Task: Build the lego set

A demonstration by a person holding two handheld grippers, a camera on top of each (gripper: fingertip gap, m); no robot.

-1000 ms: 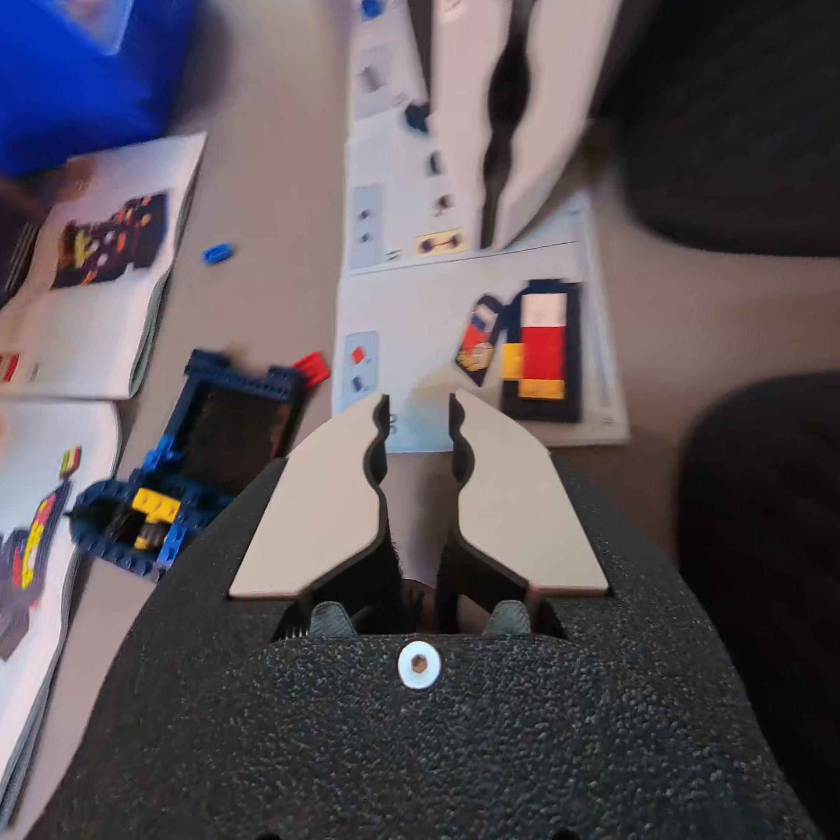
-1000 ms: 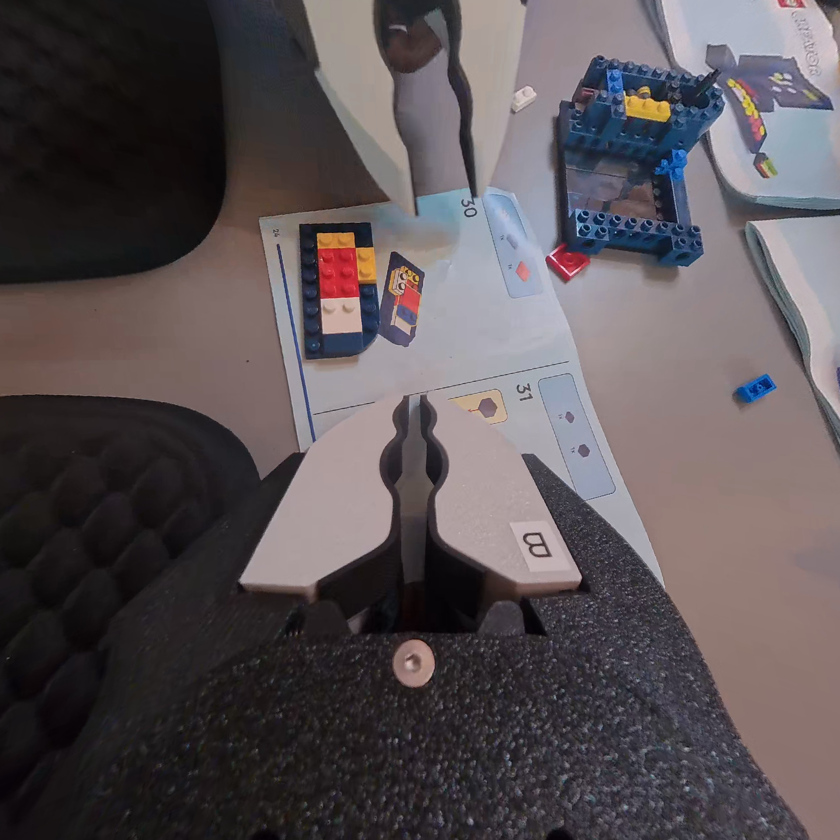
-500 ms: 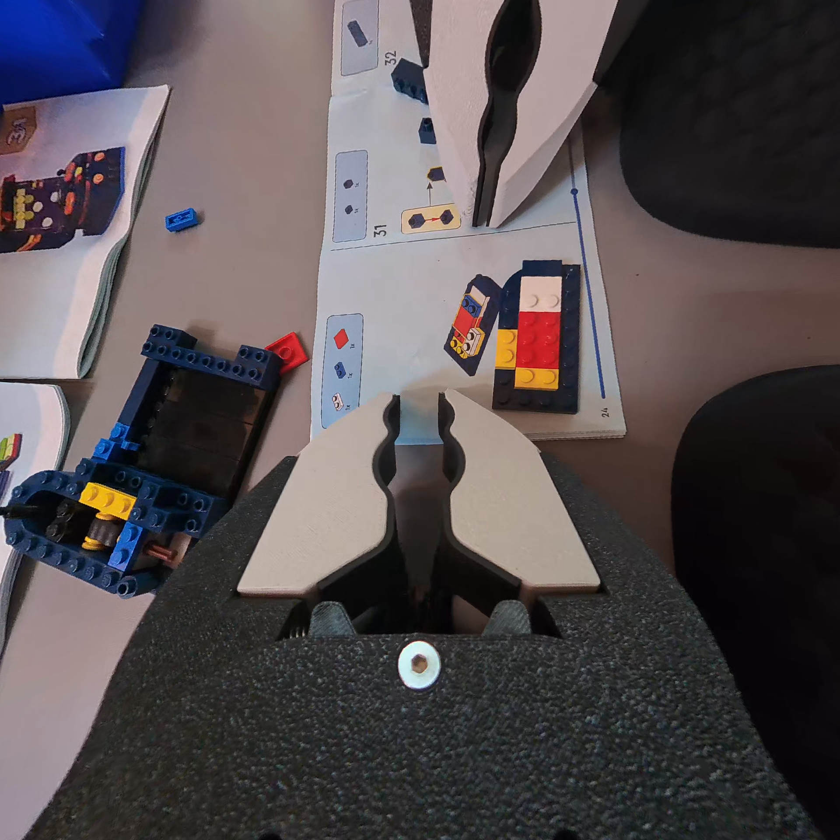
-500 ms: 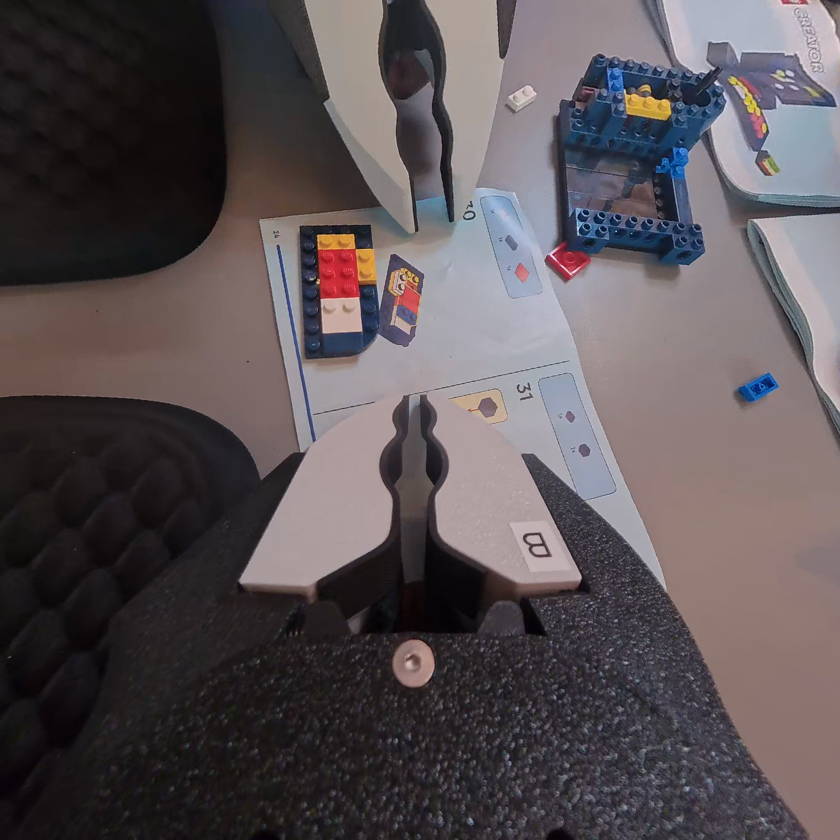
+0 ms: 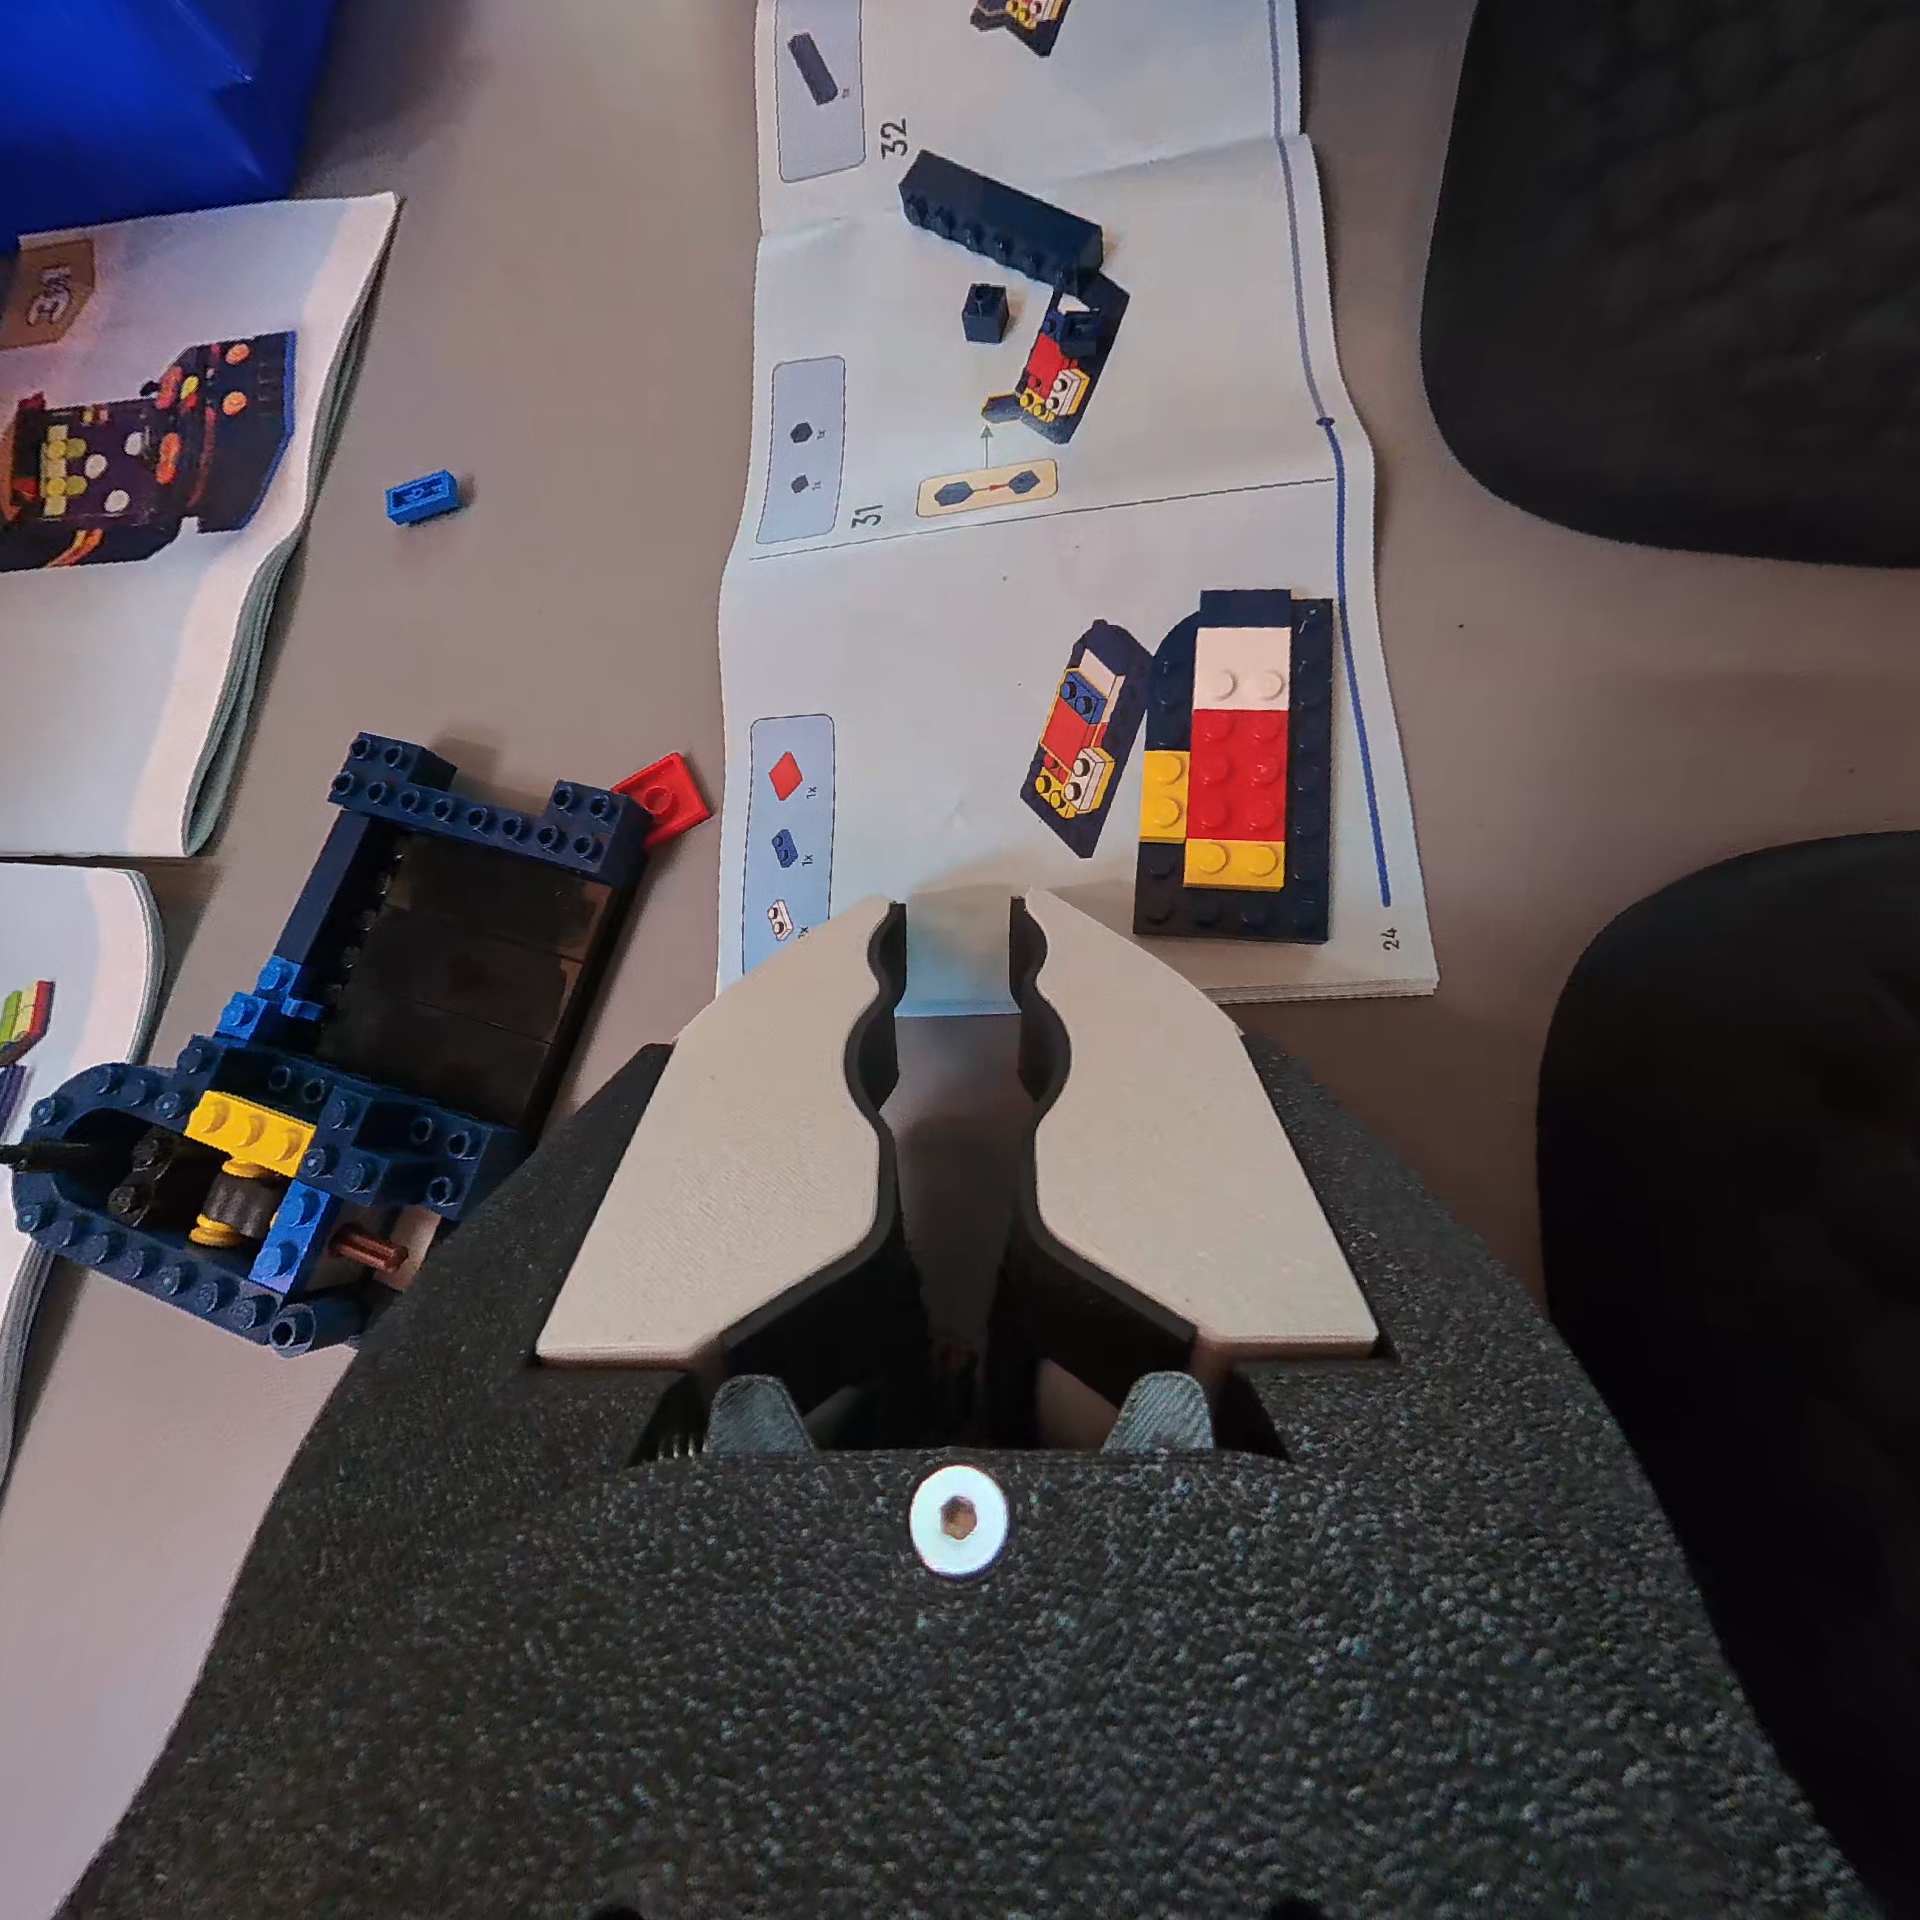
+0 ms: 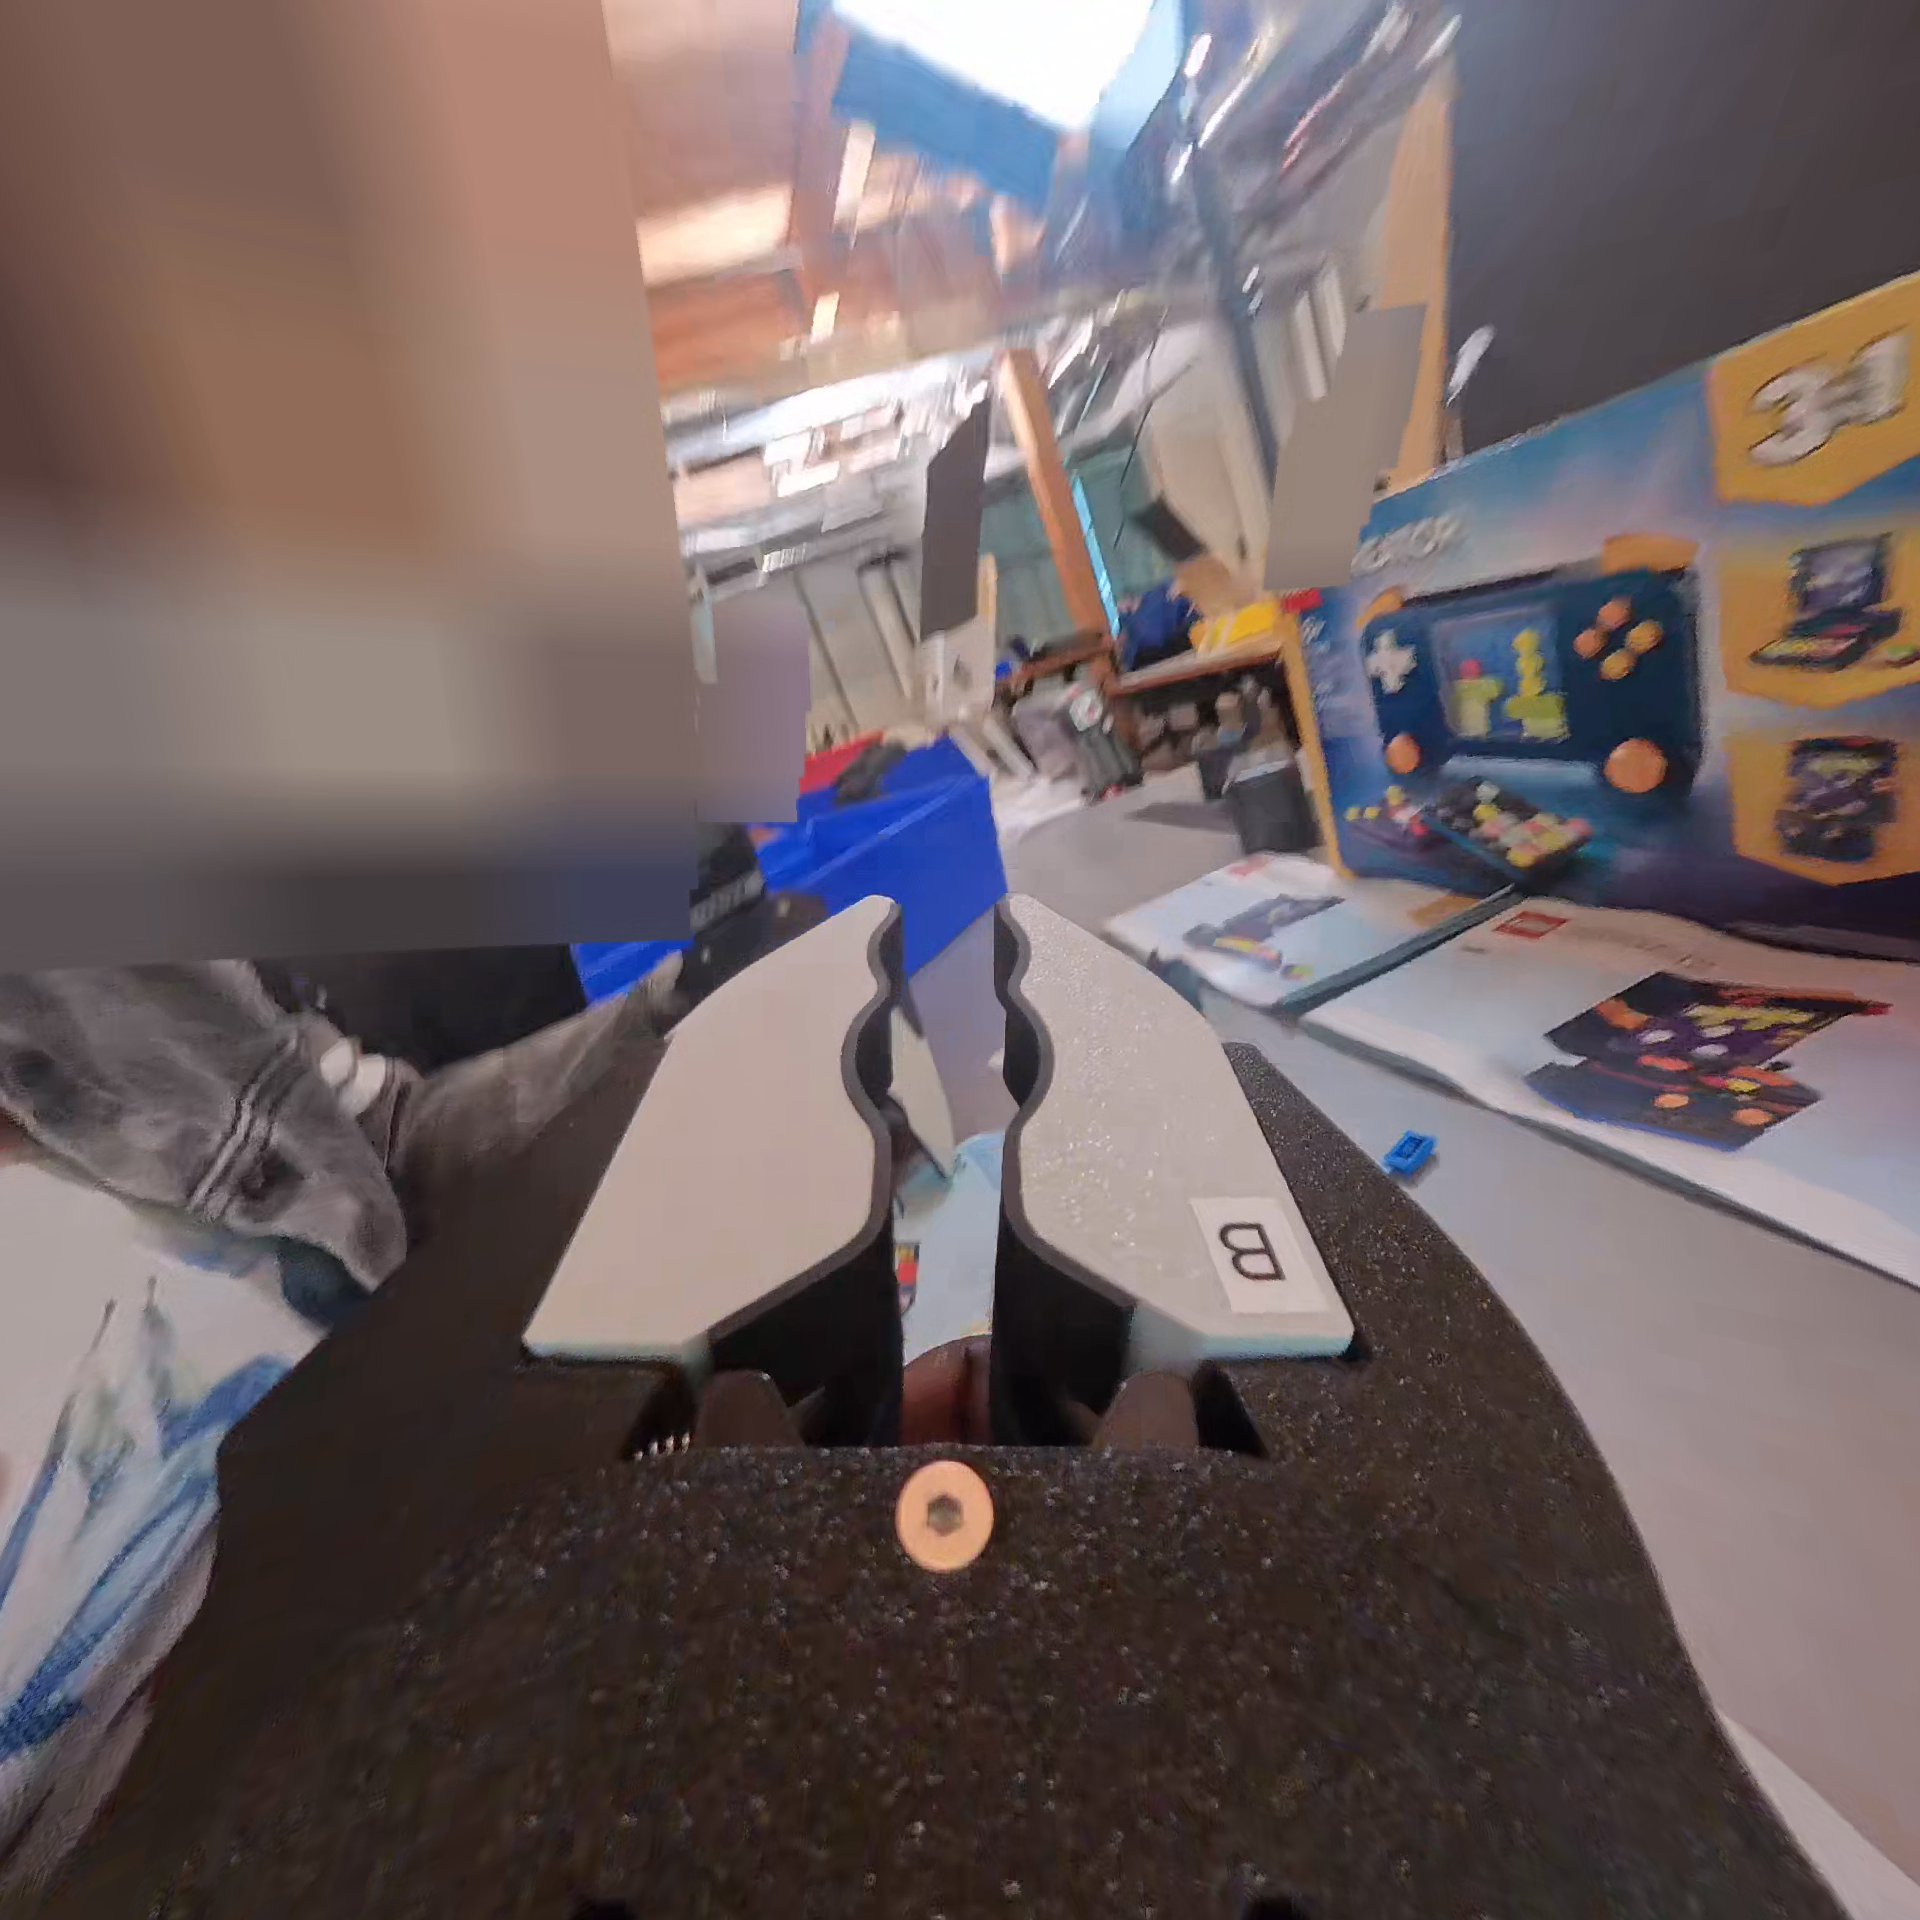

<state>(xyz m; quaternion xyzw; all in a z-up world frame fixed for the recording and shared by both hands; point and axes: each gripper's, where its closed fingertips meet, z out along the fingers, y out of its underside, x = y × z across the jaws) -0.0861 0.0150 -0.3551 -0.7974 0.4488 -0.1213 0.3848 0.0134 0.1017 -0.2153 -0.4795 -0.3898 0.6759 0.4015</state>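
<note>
Booklet lies open on the grey table — left of it the blue brick frame, on its right page a dark plate of coloured bricks. Left gripper hovers at the booklet's near edge, fingers apart and bare. Right gripper points up off the table — fingers apart, nothing between them.

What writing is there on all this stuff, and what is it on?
I don't copy writing out; these things carry it.
Open booklet: small print, sharp.
Toy box: large print, blurred.
White sticker on the right gripper: one mark.
Booklet cover: logo, too blurred to read.
</note>
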